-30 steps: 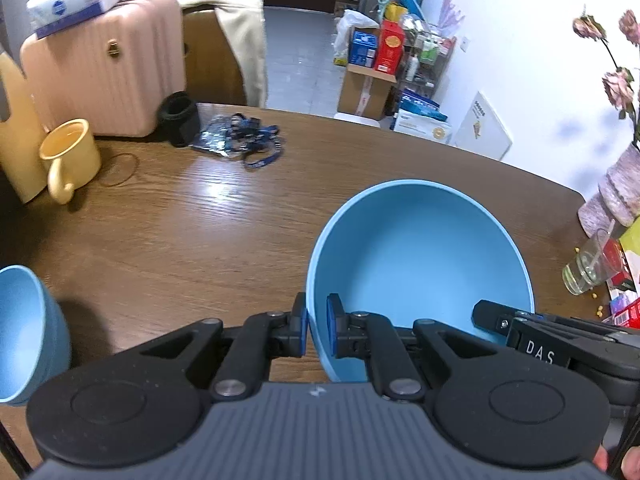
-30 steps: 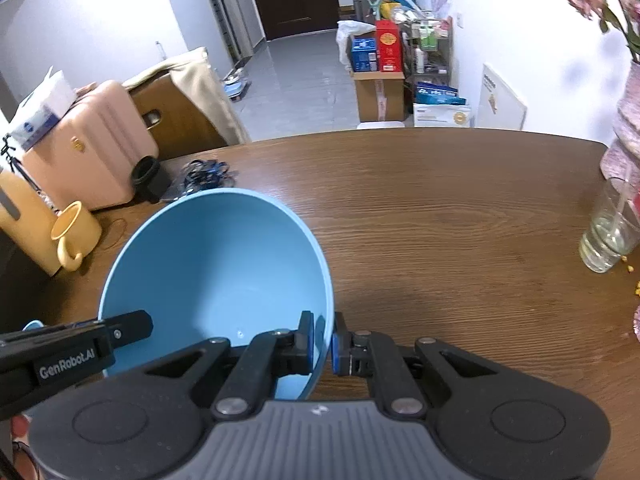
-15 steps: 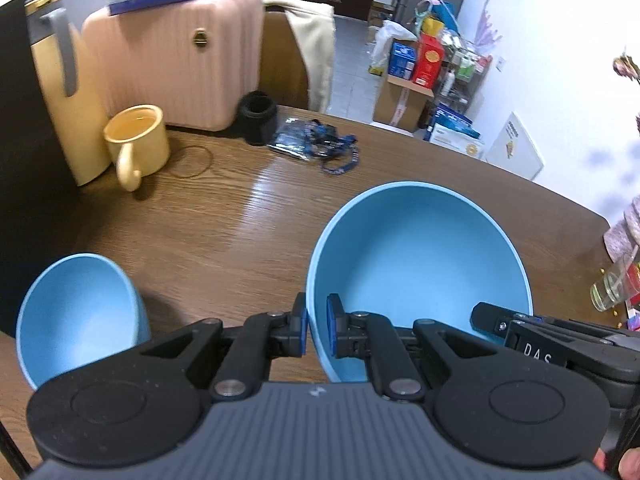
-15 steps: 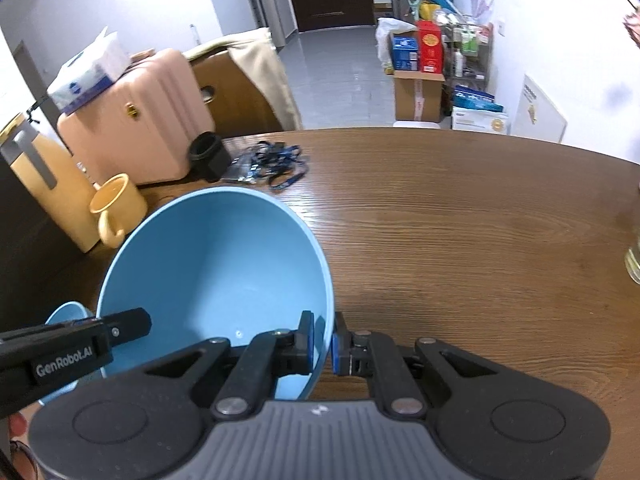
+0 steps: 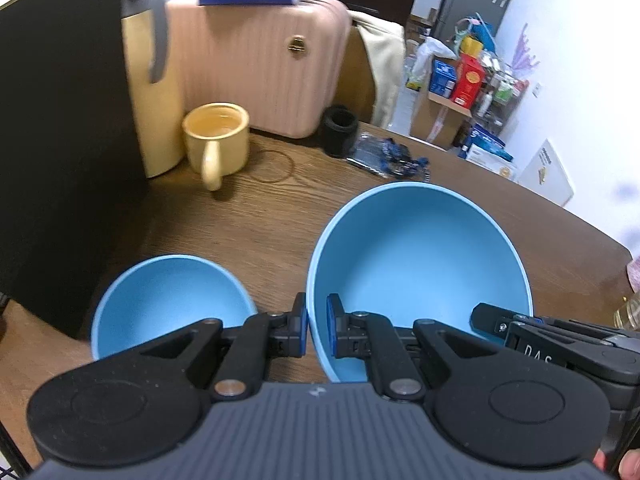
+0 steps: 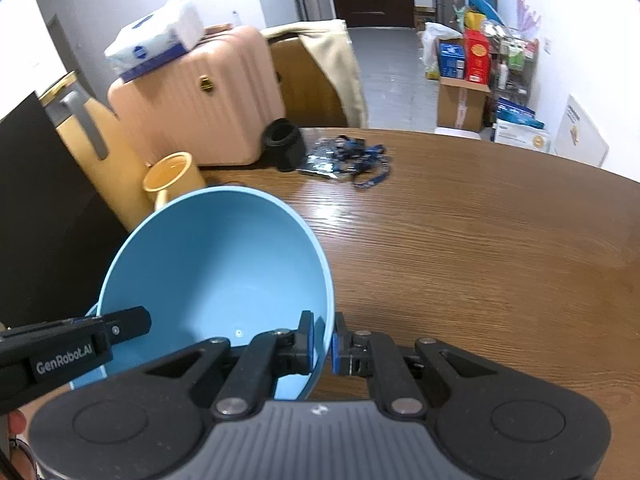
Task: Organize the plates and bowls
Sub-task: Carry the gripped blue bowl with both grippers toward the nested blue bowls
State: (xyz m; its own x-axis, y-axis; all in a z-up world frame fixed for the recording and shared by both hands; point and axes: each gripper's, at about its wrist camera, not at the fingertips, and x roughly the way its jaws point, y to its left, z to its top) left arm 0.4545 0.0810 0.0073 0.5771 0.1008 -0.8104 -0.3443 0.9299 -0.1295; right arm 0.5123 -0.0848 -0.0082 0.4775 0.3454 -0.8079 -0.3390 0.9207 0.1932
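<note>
Risk: the large light-blue round bowl [image 5: 420, 264] hangs between two thin rim pinches; uneven travel of either hand could twist it free, or clip the smaller light-blue bowl [image 5: 168, 300] resting on the brown wooden table [image 6: 480, 248] just beside it. Left gripper [image 5: 318, 330] clamps the near-left rim, right gripper [image 6: 322, 342] the opposite rim. Both point steeply downward, with the large bowl held clear above the tabletop.

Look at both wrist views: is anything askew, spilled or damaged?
Nothing spilled or damaged. The large blue bowl, gripped at opposite rims by the left claw and right claw, looks tilted.
</note>
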